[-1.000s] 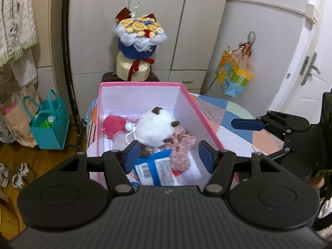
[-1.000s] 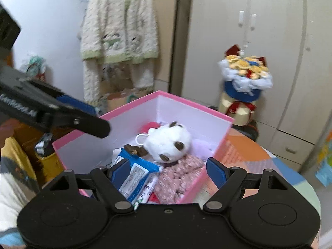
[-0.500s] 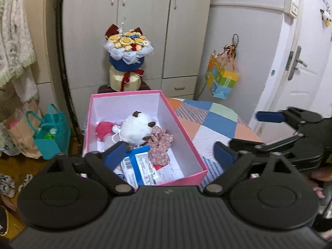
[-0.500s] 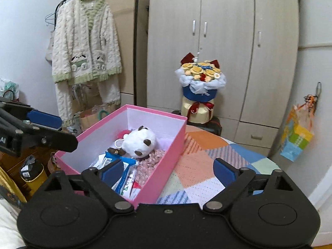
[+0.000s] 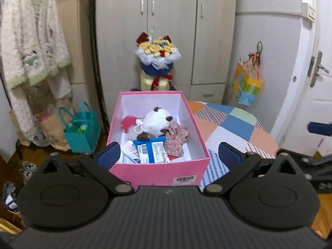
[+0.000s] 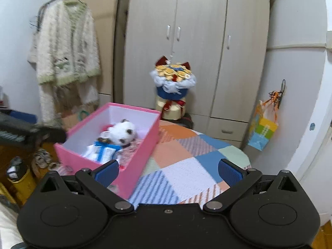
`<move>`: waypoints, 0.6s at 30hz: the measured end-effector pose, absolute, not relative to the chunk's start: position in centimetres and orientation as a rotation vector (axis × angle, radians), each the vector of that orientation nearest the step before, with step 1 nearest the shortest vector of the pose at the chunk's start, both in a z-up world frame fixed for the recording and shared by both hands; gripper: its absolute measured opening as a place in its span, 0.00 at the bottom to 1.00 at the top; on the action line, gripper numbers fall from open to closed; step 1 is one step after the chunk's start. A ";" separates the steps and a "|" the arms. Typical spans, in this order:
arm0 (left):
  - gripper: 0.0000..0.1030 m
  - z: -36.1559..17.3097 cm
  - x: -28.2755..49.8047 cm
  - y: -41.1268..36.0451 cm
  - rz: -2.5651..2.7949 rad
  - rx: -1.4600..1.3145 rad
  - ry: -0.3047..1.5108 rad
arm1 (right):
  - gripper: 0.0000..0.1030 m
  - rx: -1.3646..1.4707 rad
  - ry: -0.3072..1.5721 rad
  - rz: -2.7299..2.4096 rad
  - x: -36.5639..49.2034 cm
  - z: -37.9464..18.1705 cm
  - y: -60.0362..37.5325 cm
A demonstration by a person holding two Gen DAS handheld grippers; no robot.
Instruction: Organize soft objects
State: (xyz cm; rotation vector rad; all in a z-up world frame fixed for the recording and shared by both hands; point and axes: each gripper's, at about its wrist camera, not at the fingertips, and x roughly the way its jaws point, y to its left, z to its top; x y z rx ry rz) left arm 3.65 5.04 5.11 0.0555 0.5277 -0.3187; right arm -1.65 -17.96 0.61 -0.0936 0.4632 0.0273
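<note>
A pink box [image 5: 157, 170] stands on the left end of a patchwork-covered table [image 5: 230, 128]. In it lie a white plush panda [image 5: 154, 121], a pink plush [image 5: 127, 122], a floral pink cloth [image 5: 176, 140] and blue-and-white packets [image 5: 152, 149]. My left gripper [image 5: 169, 155] is open and empty, held back from the box's near wall. My right gripper [image 6: 168, 171] is open and empty, over the table to the right of the box [image 6: 143, 157]. The panda [image 6: 122, 132] also shows in the right wrist view.
A flower bouquet [image 5: 157, 62] stands behind the box before a wardrobe [image 5: 166, 31]. A knit cardigan [image 5: 31, 47] hangs at the left over a teal bag [image 5: 83, 132] and shoes on the floor. A colourful bag [image 5: 247, 87] hangs by the door [image 5: 319, 83] at the right.
Both grippers have pulled back and away from the box, which now looks smaller and farther. Both have opened wider. The right gripper has swung to the right over the table.
</note>
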 end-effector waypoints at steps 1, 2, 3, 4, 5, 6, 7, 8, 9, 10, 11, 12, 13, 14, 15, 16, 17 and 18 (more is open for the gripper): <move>0.99 5.0 3.3 4.9 -0.310 0.053 0.521 | 1.00 -0.086 0.454 0.024 -2.5 0.6 -18.0; 0.99 4.8 3.0 4.7 -0.301 0.052 0.513 | 1.00 -0.079 0.444 0.014 -3.0 0.6 -18.2; 0.99 4.7 2.7 4.4 -0.292 0.058 0.505 | 1.00 -0.072 0.438 0.001 -3.5 0.6 -18.3; 0.99 4.5 2.4 4.1 -0.287 0.068 0.502 | 1.00 -0.064 0.439 -0.009 -3.8 0.5 -18.5; 0.99 4.3 2.1 3.8 -0.282 0.075 0.496 | 1.00 -0.054 0.442 -0.019 -3.8 0.5 -18.7; 0.99 4.1 1.9 3.5 -0.280 0.082 0.490 | 1.00 -0.042 0.447 -0.031 -3.9 0.4 -19.0; 0.99 3.9 1.9 3.1 -0.281 0.090 0.490 | 1.00 -0.030 0.454 -0.040 -4.0 0.4 -19.3; 0.99 3.7 1.8 2.8 -0.284 0.095 0.493 | 1.00 -0.018 0.459 -0.047 -4.1 0.2 -19.5; 0.99 3.5 1.8 2.5 -0.288 0.096 0.494 | 1.00 -0.008 0.461 -0.052 -4.0 0.0 -19.6; 0.99 3.3 1.8 2.3 -0.289 0.095 0.494 | 1.00 0.006 0.460 -0.056 -4.0 -0.3 -19.8; 0.99 3.2 1.7 2.1 -0.287 0.096 0.494 | 1.00 0.018 0.463 -0.059 -4.1 -0.6 -19.8; 0.99 3.0 1.5 1.9 -0.286 0.098 0.492 | 1.00 0.026 0.473 -0.060 -4.0 -1.0 -19.8; 0.99 2.9 1.4 1.7 -0.285 0.098 0.489 | 1.00 0.025 0.482 -0.059 -4.0 -1.3 -19.7; 0.99 2.9 1.4 1.7 -0.282 0.097 0.490 | 1.00 0.025 0.490 -0.058 -4.0 -1.7 -19.6; 0.99 2.7 1.4 1.6 -0.278 0.097 0.490 | 1.00 0.024 0.495 -0.059 -4.0 -1.9 -19.6; 0.99 2.6 1.4 1.5 -0.277 0.097 0.495 | 1.00 0.022 0.498 -0.062 -4.1 -2.1 -19.5; 0.99 2.4 1.5 1.4 -0.277 0.095 0.502 | 1.00 0.020 0.499 -0.066 -4.1 -2.2 -19.6; 0.99 2.3 1.5 1.3 -0.276 0.094 0.507 | 1.00 0.016 0.498 -0.072 -4.1 -2.2 -19.6</move>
